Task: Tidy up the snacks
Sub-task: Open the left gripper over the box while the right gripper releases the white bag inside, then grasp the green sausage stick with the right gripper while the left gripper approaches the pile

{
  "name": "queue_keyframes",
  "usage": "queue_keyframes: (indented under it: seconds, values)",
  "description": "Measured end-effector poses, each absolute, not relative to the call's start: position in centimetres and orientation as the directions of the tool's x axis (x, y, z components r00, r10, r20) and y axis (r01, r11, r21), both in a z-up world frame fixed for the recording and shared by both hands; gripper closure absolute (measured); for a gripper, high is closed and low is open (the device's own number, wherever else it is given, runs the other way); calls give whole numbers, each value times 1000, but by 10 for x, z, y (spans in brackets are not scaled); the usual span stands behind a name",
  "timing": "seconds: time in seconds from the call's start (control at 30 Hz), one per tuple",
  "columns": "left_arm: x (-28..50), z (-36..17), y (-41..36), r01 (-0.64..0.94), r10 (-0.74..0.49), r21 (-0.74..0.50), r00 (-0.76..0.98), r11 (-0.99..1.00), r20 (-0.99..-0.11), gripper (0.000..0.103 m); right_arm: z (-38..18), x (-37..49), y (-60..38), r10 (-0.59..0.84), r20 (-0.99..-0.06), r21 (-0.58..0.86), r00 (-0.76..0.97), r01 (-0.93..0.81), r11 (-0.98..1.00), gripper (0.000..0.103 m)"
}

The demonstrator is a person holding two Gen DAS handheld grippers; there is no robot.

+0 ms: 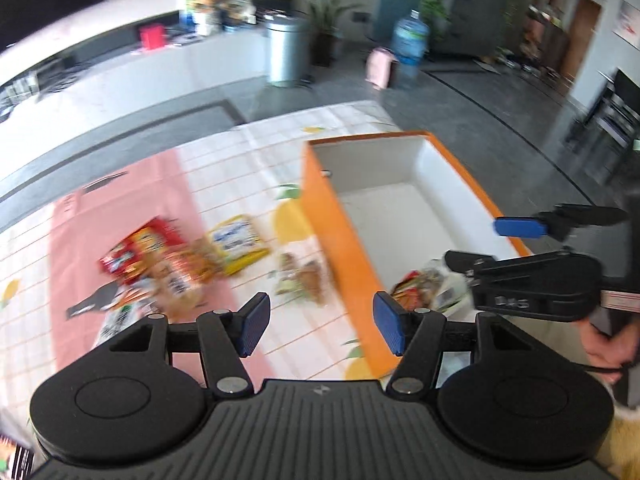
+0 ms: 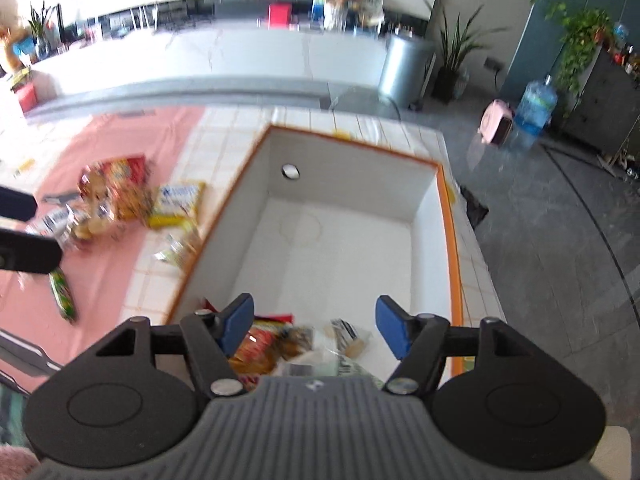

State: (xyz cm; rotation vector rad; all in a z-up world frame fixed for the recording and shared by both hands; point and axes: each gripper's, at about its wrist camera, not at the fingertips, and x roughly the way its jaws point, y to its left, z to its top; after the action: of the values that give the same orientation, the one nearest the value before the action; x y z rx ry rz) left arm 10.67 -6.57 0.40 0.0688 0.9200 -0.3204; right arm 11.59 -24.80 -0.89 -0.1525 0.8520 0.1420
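The left tongs hang wide open and empty above the counter, beside the near left wall of the orange box. A blurred heap of snack packets lies on the pink cloth ahead and to the left of them, well apart from the fingers. The right tongs are also spread wide, gripping nothing, poised over the box's near end. Just below and between their blue pads lie a few dropped snacks on the white floor of the box; the far part of the floor is bare
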Motion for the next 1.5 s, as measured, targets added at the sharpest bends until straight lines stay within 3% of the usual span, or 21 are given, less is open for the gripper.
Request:
queue_keyframes:
  seconds: [0.23, 0.53, 1.13, 1.37, 1.5]
  values:
    - [86, 1, -24, 198, -185, -82, 588, 977, -788, 33, 7, 84, -208, 179, -691, 60, 700, -192, 980, 38]
    - [65, -25, 24, 73, -161, -145, 550, 987, -819, 33, -11, 47, -139, 192, -627, -8, 755, -253, 967, 38]
    - [56, -59, 96, -27, -127, -160, 489, 987, -863, 33, -96, 61, -45, 291, -807, -3, 514, -497, 868, 40]
    - [68, -52, 116, -79, -146, -222, 537, 972, -831, 33, -115, 72, -20, 293, -829, -34, 476, -565, 824, 40]
    - [80, -59, 125, -112, -152, -248, 536, 962, -830, 33, -119, 85, -11, 307, -828, -24, 470, -577, 817, 45]
